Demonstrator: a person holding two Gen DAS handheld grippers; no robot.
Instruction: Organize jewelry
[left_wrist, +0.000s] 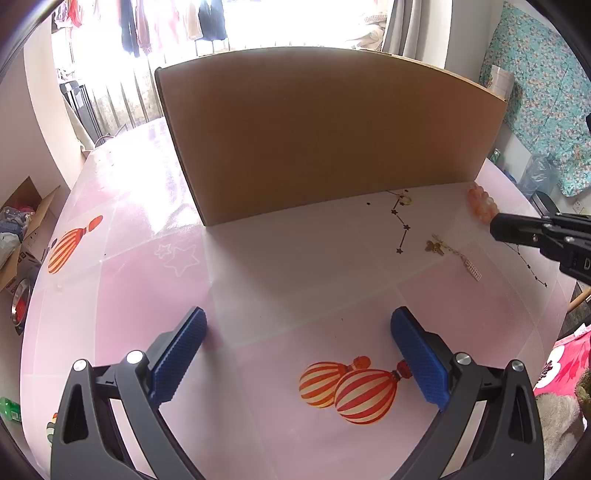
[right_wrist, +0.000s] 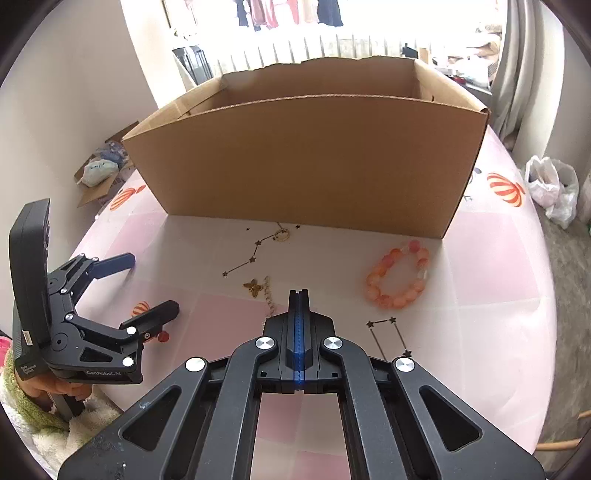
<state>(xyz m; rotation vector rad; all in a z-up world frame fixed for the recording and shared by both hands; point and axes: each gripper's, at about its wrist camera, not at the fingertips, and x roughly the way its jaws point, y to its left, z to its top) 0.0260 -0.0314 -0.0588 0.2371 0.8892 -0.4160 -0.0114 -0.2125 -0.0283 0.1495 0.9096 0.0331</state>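
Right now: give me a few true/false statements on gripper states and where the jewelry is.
1. The right gripper is shut. True.
2. The beaded bracelet is inside the cardboard box. False: it lies on the table in front of it.
3. The left gripper is shut on the butterfly pendant. False: open, holding nothing.
4. The small ring lies near the box's front wall. True.
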